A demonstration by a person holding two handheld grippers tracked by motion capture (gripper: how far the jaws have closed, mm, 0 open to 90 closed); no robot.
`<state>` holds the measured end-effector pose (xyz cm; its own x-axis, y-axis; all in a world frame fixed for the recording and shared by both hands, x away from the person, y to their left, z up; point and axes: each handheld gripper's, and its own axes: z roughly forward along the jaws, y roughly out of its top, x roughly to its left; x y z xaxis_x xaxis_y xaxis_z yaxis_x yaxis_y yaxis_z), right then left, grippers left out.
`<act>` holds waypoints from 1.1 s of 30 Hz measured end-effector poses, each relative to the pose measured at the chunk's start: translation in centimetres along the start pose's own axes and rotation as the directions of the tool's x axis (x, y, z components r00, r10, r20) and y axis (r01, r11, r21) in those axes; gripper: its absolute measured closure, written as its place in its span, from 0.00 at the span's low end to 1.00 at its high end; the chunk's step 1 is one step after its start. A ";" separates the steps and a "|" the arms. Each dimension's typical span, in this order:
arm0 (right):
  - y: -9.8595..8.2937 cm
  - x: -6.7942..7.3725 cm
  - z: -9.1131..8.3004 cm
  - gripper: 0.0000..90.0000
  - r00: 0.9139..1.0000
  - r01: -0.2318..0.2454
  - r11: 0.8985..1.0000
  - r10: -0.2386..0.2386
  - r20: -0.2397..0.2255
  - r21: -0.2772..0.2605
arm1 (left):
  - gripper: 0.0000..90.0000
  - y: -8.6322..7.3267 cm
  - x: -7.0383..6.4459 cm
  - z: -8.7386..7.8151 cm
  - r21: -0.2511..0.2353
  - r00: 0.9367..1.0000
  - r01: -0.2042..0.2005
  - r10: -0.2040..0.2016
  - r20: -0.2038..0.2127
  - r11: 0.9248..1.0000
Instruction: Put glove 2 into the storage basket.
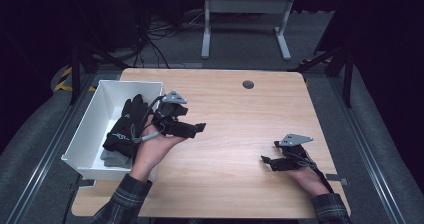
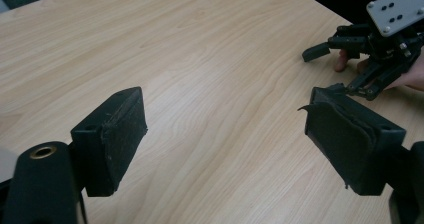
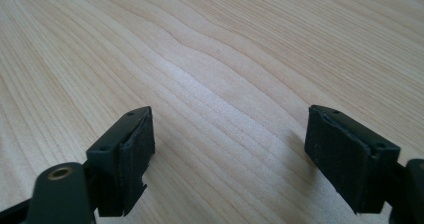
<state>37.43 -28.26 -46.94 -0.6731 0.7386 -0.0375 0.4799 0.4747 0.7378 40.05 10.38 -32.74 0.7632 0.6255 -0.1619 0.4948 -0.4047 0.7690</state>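
A white rectangular plastic bin (image 1: 95, 119) sits at the left edge of the light wooden tabletop (image 1: 235, 114). Inside it, a black fabric glove (image 1: 125, 126) lies draped over a grey folded cloth (image 1: 111, 159). Just right of the bin, the left tongs (image 1: 197, 129) hover with jaws spread wide, holding nothing. Well right of the bin, the right tongs (image 1: 270, 152) rest low, also spread and empty. Beyond the bin lie grey carpet, cables and white metal table legs (image 1: 245, 29).

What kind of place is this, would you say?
Probably a lab or recording workspace: a wooden table on dark carpet, tangled cables on the floor behind it, and a white bin holding black gloves.
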 end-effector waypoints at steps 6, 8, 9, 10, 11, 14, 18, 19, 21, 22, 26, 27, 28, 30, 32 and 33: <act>0.0 0.0 0.0 0.22 1.000 0.000 1.000 0.000 -0.001 0.001 | 0.19 -0.6 -0.9 2.3 0.008 1.000 -0.017 0.017 0.026 1.000; 0.0 0.0 0.0 0.22 1.000 0.000 1.000 0.000 -0.001 0.001 | 0.19 -1.0 -1.3 3.3 0.018 0.999 -0.032 0.031 0.028 0.999; 0.0 0.0 0.0 0.22 1.000 0.000 1.000 0.000 -0.001 0.001 | 0.19 -1.1 -1.3 3.6 0.017 0.999 -0.036 0.036 0.031 0.999; 0.0 0.0 0.0 0.22 1.000 0.000 1.000 0.000 -0.001 0.001 | 0.19 -1.3 -1.5 3.9 0.016 0.999 -0.037 0.037 0.032 0.999; 0.0 0.0 0.0 0.22 1.000 0.001 1.000 -0.001 -0.001 0.001 | 0.19 -1.5 -1.6 4.3 0.020 0.998 -0.045 0.044 0.033 0.999; 0.0 0.0 0.0 0.22 1.000 0.001 1.000 -0.001 -0.001 0.000 | 0.19 -2.1 -1.9 5.3 0.031 0.998 -0.056 0.055 0.041 0.998; 0.0 0.0 0.0 0.22 1.000 0.001 1.000 -0.001 -0.003 0.000 | 0.19 -3.1 -2.2 6.6 0.047 0.997 -0.063 0.061 0.050 0.997; 0.0 0.0 0.0 0.22 1.000 0.001 1.000 -0.001 -0.003 0.000 | 0.19 -3.4 -2.2 7.0 0.050 0.996 -0.069 0.066 0.055 0.996; 0.0 0.0 0.0 0.22 1.000 0.001 1.000 -0.001 -0.003 0.000 | 0.19 -4.0 -2.4 7.8 0.063 0.996 -0.066 0.062 0.060 0.996; 0.0 0.0 0.0 0.22 1.000 0.001 1.000 -0.001 -0.003 0.000 | 0.19 -4.2 -2.5 8.1 0.067 0.996 -0.070 0.066 0.060 0.995; 0.0 0.0 0.0 0.22 1.000 0.001 1.000 -0.001 -0.003 0.000 | 0.18 -5.1 -2.8 9.4 0.105 0.994 -0.096 0.090 0.060 0.990; 0.0 0.0 0.0 0.22 1.000 0.001 1.000 -0.001 -0.003 0.000 | 0.18 -5.3 -2.9 9.8 0.116 0.993 -0.108 0.102 0.059 0.987; 0.0 0.0 0.0 0.22 1.000 0.001 1.000 -0.001 -0.004 0.000 | 0.18 -5.5 -3.0 10.0 0.121 0.993 -0.111 0.104 0.061 0.986; 0.0 0.0 0.0 0.22 1.000 0.003 1.000 -0.003 -0.003 0.001 | 0.18 -5.9 -3.1 10.7 0.129 0.992 -0.121 0.113 0.064 0.984; 0.0 0.0 0.0 0.22 1.000 0.004 1.000 -0.004 -0.005 0.000 | 0.18 -6.3 -3.2 11.1 0.135 0.991 -0.128 0.119 0.068 0.983; 0.0 0.0 0.0 0.22 1.000 0.004 1.000 -0.004 -0.005 0.000 | 0.18 -6.4 -3.3 11.3 0.138 0.990 -0.133 0.125 0.066 0.982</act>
<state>37.43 -28.24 -46.94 -0.6777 0.7344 -0.0371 0.4774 0.4779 0.7373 39.05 3.37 -44.16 0.8446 0.5250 -0.1051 0.4417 -0.5723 0.6909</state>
